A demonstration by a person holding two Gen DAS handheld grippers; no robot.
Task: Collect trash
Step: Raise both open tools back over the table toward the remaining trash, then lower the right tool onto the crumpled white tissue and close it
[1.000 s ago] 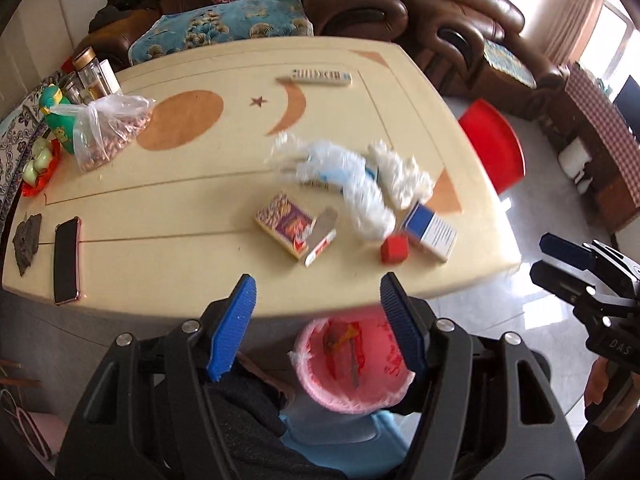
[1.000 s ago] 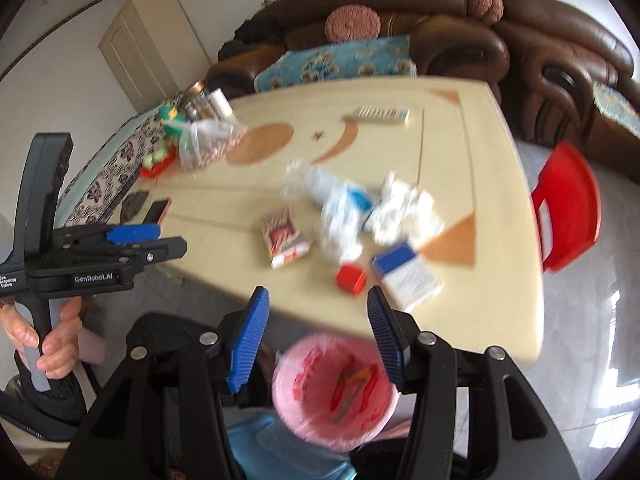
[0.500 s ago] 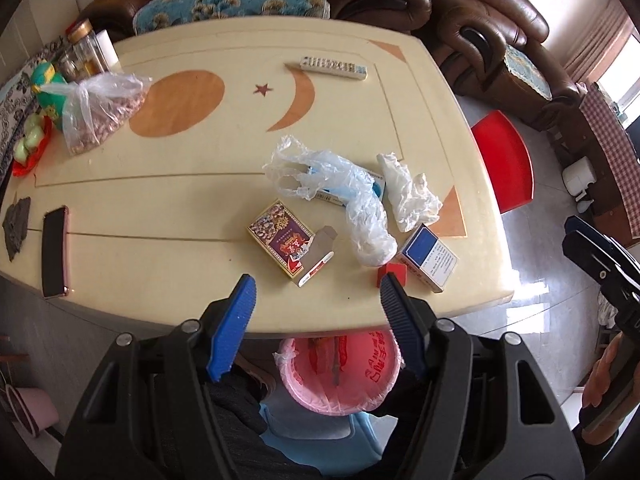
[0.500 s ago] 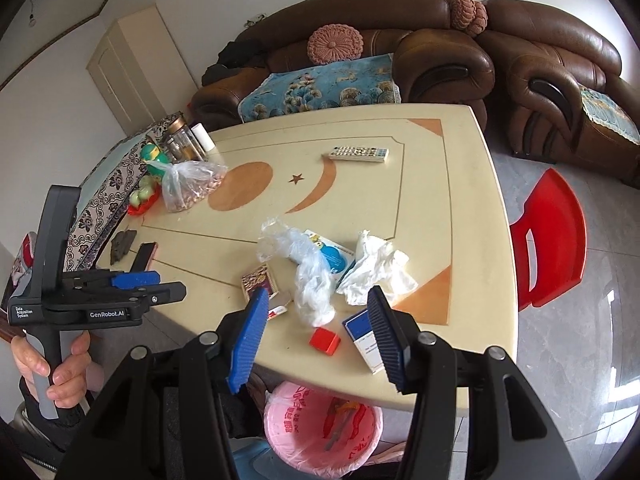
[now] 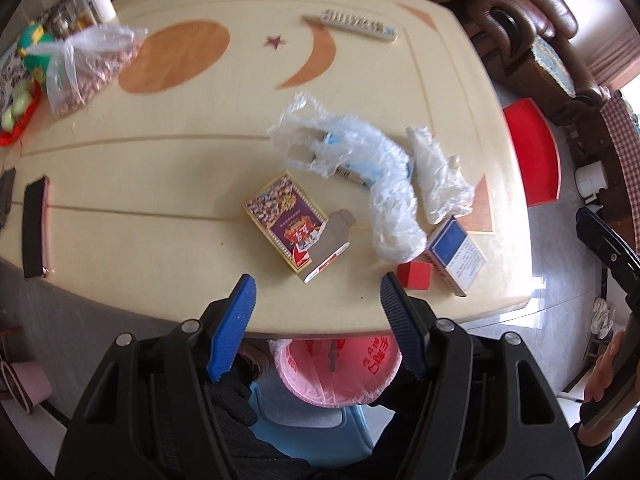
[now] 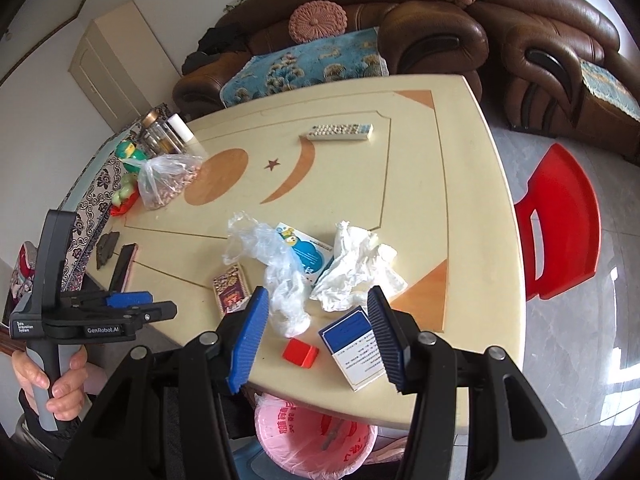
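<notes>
Both tools, left tool [image 5: 314, 294] and right tool [image 6: 316, 308], hang part-open and empty over trash on the counter [image 6: 460, 208]; risk: thin plastic bag [image 6: 280, 280] slips, or red block [image 6: 301, 353] gets knocked off the edge, missing the pink bin [image 6: 316, 440].

Counted on the table [image 6: 472, 184]: two printed boxes, the purple one [image 5: 286, 220] and the blue-white one [image 6: 356, 346]; one red cube [image 6: 301, 353]; two crumpled plastic bags [image 6: 276, 276]; one remote [image 6: 340, 132]; one phone [image 6: 123, 266]. One pink-lined bin [image 6: 316, 440] is noted below the near edge.
</notes>
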